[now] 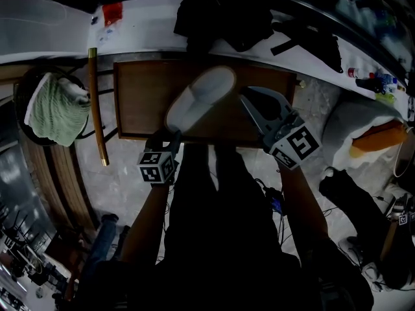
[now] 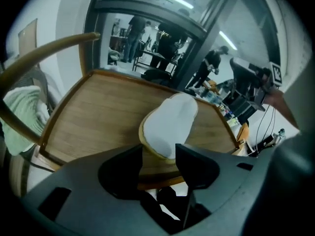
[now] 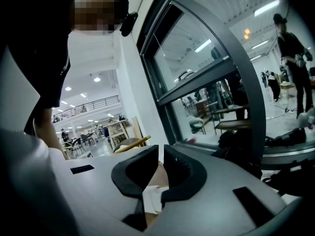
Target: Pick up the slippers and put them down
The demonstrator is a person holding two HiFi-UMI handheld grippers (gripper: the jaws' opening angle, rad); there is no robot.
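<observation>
Closest in: my left claw (image 2: 160, 150) is tipped steeply down with its jaws standing wide apart. The heel end of the slipper (image 2: 170, 124) sits right in the gap, but neither pad is pressing on it, so nothing's actually gripped. The slipper is lying flat on the wooden table (image 2: 98, 117), heel toward me and toe pointing away, roughly mid-table and clear of the raised rim. I'd say that spot makes sense, since it's stable there and can't slide off the edge. Whether I'm lined up for a grab or done with it, I honestly can't tell from this alone.

My right claw (image 3: 161, 163) hangs off to the right of the slipper, well clear of it, held nearly level. Its jaws are all but together with nothing in them, so it's basically parked out of the way. I only see one slipper.

Further left, past the table edge, there's a chair (image 2: 49, 45) with a green cloth (image 2: 22, 114) dumped on it.
</observation>
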